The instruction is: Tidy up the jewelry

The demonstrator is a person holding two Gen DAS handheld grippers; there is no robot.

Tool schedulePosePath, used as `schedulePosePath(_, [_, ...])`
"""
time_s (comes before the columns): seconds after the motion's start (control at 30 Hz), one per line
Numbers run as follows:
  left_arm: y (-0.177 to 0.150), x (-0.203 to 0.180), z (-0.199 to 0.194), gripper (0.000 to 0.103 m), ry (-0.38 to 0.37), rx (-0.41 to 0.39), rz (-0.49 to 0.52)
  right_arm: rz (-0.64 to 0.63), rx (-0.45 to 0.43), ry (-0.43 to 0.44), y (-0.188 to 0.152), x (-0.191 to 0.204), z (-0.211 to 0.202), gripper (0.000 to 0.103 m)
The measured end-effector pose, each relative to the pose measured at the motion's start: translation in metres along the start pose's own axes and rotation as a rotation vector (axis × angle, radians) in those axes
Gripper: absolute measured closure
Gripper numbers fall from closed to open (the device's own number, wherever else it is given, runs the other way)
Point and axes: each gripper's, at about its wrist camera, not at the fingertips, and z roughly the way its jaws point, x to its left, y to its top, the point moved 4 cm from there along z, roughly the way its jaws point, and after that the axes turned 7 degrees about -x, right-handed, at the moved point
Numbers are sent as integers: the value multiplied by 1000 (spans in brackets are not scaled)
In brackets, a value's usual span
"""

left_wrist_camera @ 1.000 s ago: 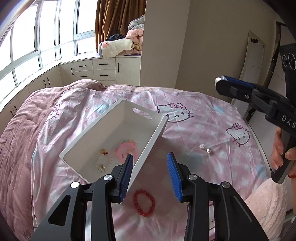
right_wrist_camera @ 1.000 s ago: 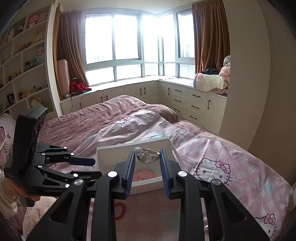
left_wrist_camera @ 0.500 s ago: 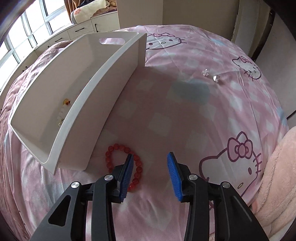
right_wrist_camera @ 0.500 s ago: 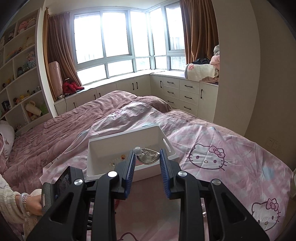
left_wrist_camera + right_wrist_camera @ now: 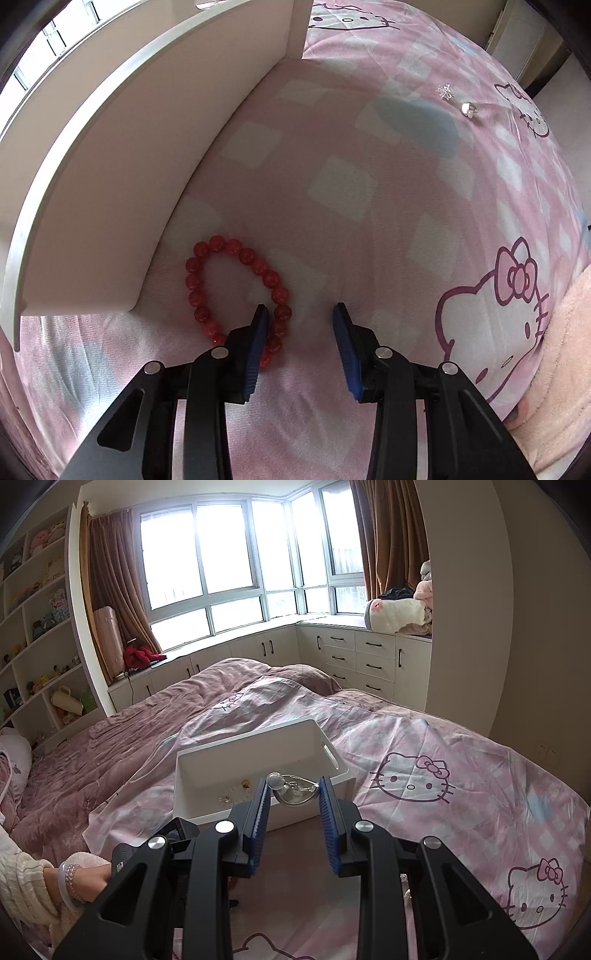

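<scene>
Blue ribbed pads of the left gripper stand a modest way apart, pointed steeply down at the bedcover, and have just been closing. The left pad sits on the near arc of the red bracelet, a few beads lying just inside the gap, but neither pad presses on them, so nothing is gripped. That placement reads as lining up to pinch one side of the loop rather than span it.

The right gripper is narrow and clamps a silver piece with a clear bead at its left end, held just before the white box, probably for dropping in. Small jewelry already lies on the box floor.

The bracelet lies beside the box's near corner, touching or not I cannot tell; that wall crowds the left jaw. Two small sparkly bits sit well apart on the Hello Kitty cover. The person's left hand grips the other tool, low left.
</scene>
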Motion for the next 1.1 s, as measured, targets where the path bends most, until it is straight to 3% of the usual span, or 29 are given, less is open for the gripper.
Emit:
schedulePosePath(0.1, [-1,2,-1,88,-11,-7,-6,9,3,1,-2,-2,0,76])
schedulePosePath(0.37, [3,-1,-27,88,11,-84,25,-1,-1,1,-1,0,0,76])
schedulePosePath(0.53, [7,6,-56,88,-29,-151,-34,-9,3,0,3,1,2,76])
schedulePosePath(0.8, [35,-3,-121,88,-95,-285,-49,-24,7,3,10,5,9,76])
schedulePosePath(1.1, [71,4,-197,88,-74,-451,-35,-48,23,17,16,14,26,76])
